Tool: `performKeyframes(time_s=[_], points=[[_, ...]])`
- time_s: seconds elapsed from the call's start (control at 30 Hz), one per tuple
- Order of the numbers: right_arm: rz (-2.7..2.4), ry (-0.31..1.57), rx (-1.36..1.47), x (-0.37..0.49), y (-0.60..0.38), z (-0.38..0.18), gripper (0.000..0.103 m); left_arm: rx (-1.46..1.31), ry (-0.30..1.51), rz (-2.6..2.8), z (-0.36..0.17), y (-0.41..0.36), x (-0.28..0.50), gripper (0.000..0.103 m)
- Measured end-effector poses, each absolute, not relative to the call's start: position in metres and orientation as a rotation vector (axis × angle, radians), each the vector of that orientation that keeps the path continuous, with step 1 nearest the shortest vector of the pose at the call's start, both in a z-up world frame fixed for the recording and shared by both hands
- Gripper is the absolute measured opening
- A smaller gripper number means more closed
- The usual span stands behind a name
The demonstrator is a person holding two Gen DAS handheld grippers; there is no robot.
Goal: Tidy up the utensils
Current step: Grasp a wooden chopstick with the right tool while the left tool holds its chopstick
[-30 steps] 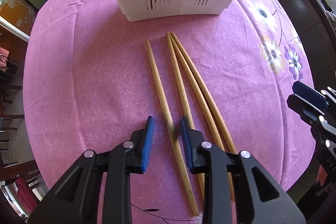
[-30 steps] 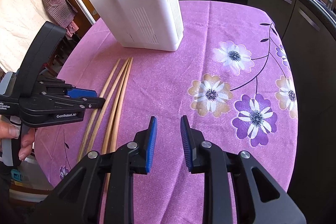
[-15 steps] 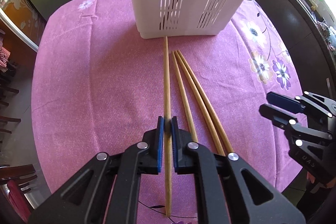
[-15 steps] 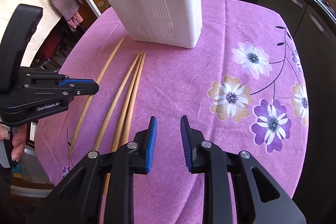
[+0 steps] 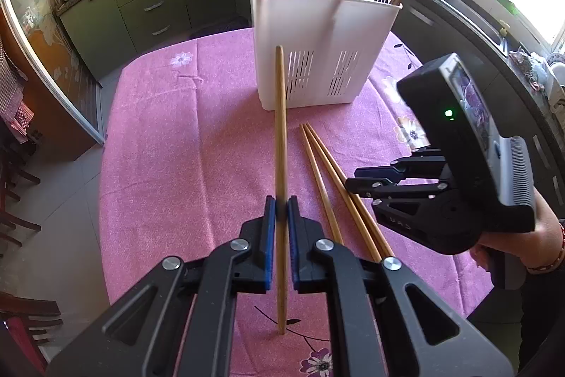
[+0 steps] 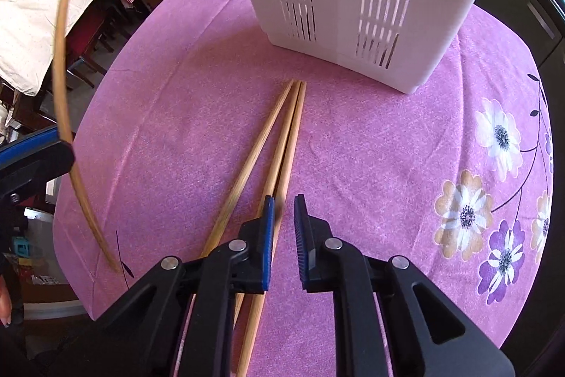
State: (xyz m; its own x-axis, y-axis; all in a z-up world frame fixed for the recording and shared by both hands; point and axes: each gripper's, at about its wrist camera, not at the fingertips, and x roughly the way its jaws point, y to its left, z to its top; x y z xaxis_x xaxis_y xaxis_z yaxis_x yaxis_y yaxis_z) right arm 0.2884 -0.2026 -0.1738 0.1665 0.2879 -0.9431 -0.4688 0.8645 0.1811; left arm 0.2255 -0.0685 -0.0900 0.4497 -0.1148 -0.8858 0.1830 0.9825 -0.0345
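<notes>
Left gripper (image 5: 281,211) clamped on one long bamboo chopstick (image 5: 280,143), raised toward the white slotted plastic holder (image 5: 323,48).
Right gripper (image 6: 282,218), jaws apart, straddles three chopsticks (image 6: 279,143) lying on the surface, likely the next pick.

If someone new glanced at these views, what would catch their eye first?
Probably the single chopstick clamped in the left tool, lifted off the pink tablecloth. Behind it stands the white utensil holder with chopsticks already inside, while the open right tool hovers over three chopsticks on the cloth.
</notes>
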Motion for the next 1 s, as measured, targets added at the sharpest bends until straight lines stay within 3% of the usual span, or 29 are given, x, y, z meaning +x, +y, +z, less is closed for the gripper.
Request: performKeyframes(time_s=[0.6,1.0], points=[[0.493,1.265,-0.265,0.284,-0.146,-0.179,0.007,0.07,1.032,-0.187,-0.072,-0.052,0.207,0.007],[0.518,0.987,-0.104,0.23,-0.211,-0.075,0.007,0.075,0.998,-0.174,-0.054,-0.049,0.194,0.007]])
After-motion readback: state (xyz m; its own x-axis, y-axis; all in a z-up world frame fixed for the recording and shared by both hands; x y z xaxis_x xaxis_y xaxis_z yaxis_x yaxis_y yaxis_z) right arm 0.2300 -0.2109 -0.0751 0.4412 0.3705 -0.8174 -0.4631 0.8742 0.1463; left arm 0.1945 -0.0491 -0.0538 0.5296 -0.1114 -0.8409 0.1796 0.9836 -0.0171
